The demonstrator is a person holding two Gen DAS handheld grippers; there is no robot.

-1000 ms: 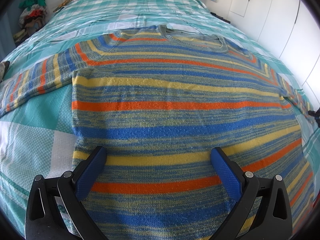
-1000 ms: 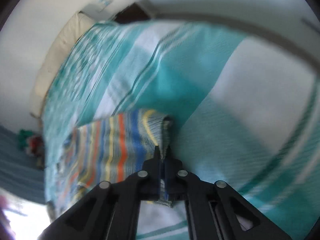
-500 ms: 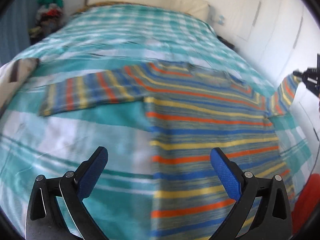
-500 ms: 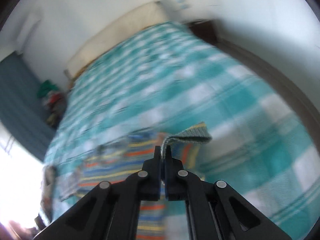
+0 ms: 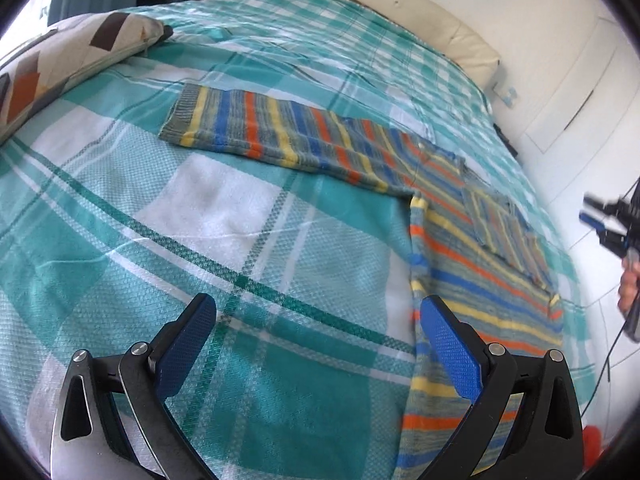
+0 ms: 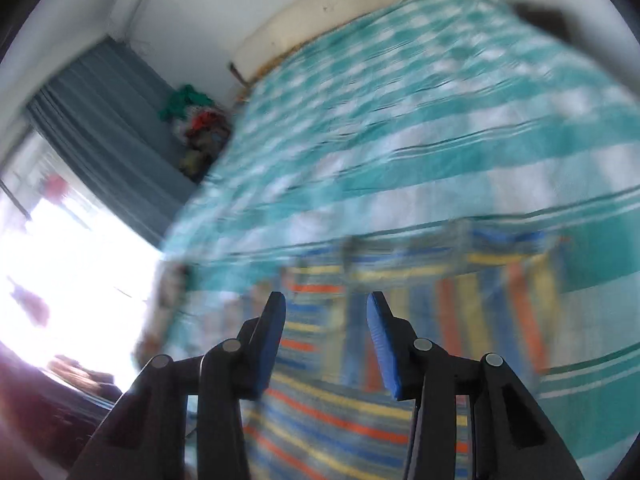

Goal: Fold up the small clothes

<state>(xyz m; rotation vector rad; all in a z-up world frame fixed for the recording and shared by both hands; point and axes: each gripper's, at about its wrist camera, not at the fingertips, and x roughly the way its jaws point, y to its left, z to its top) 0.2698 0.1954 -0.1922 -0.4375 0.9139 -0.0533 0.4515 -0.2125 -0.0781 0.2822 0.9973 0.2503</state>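
- I see the bed (image 5: pixel 248 240) covered by a teal-and-white checked bedspread (image 5: pixel 312 52), lying flat with few wrinkles.
- A striped knit sweater (image 5: pixel 472 280) lies flat on the bedspread: blue, orange and yellow bands. One sleeve (image 5: pixel 280 132) stretches out sideways onto the cover; the other sleeve (image 5: pixel 508 236) is folded over on top of the body.
- A patterned pillow (image 5: pixel 60 64) rests at the bed's far left edge, well apart from the sweater.
- A cream cushion (image 5: pixel 400 4) runs along the head end.

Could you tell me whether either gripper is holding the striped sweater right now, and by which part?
Neither: left gripper and right gripper are open above the sweater.
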